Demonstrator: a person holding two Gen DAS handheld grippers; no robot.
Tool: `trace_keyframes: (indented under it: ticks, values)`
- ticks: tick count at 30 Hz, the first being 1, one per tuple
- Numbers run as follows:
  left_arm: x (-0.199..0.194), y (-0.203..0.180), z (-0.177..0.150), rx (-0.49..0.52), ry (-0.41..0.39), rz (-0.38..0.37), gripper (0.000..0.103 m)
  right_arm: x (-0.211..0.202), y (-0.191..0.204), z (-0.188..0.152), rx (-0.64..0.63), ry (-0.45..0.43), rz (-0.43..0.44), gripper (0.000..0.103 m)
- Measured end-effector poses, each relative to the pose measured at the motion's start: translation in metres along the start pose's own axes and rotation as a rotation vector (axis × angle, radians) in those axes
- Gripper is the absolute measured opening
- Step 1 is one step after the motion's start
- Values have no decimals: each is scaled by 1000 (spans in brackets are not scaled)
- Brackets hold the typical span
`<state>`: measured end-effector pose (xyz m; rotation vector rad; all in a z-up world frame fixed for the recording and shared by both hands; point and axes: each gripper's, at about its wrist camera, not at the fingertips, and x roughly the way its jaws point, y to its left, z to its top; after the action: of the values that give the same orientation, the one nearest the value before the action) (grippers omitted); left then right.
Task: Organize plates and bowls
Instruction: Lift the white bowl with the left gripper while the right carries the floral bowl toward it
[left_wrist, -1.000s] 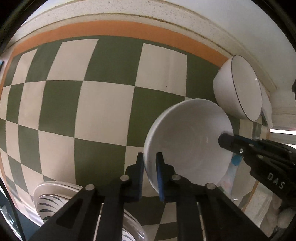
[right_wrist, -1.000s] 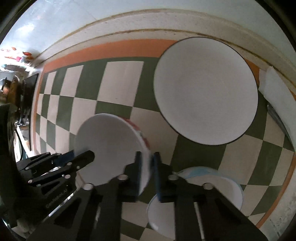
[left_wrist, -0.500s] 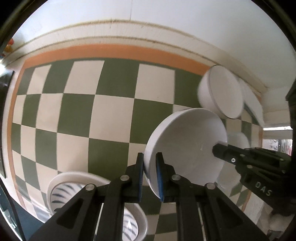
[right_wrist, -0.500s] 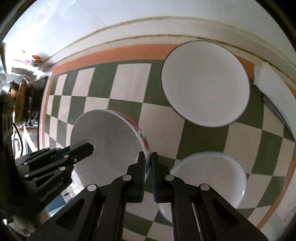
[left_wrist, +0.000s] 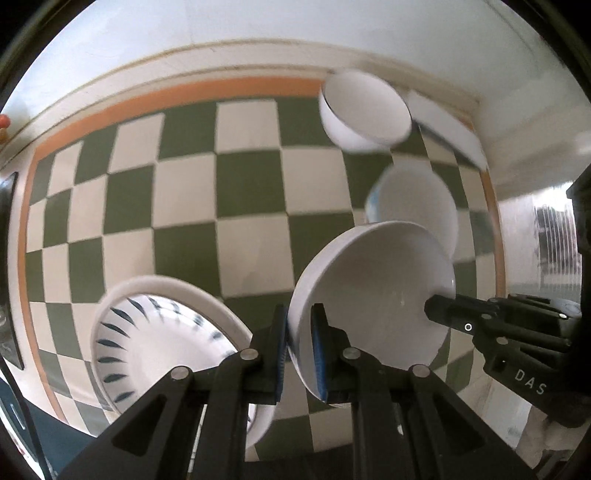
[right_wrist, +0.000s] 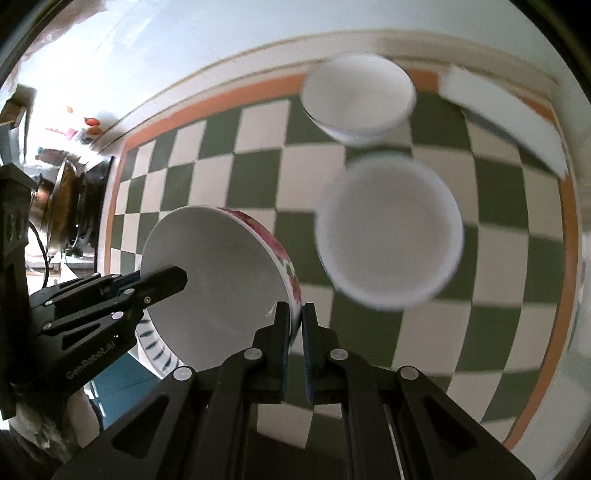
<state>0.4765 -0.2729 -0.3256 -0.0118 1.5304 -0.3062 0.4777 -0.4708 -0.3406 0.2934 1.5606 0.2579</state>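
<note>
Risk came first in the left wrist view: my left gripper (left_wrist: 300, 347) was clamped tight on one edge of a tilted floral-sided bowl (left_wrist: 373, 299), and my right gripper (left_wrist: 439, 314) pinched the opposite rim; I judged that if my two hands drifted apart or twisted unevenly, the thin rim could slip from the pads and the bowl drop onto the checked tablecloth (left_wrist: 184, 206); a plate with dark blue dashes (left_wrist: 155, 339) lay just below and left, a blue-trimmed bowl (left_wrist: 413, 203) sat beyond, and a dark-rimmed white bowl (left_wrist: 364, 110) near the far edge; any could be struck; "DAS" was readable on the right tool.

Right wrist view: the right gripper (right_wrist: 295, 328) was closed on the rim where red flowers showed outside; the left gripper (right_wrist: 173, 278) reached over the far rim; motion blur hinted at speed, which I thought raised the chance of clipping the bowl beside it; "GenRobot.AI" was printed on the left tool.
</note>
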Motion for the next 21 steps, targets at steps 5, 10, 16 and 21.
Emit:
trace_keyframes:
  ticks: [5, 10, 16, 21]
  values:
    - [27, -16, -12, 44, 57, 5, 11, 15, -26, -25, 59, 23, -5, 8]
    - [55, -27, -19, 72, 108, 35, 11, 36, -46, -43, 108, 53, -12, 8]
    - [70, -31, -25, 76, 138, 53, 11, 51, -59, -53, 137, 70, -6, 8]
    - [78, -31, -28, 84, 150, 67, 11, 61, -60, -53, 145, 85, -5, 8]
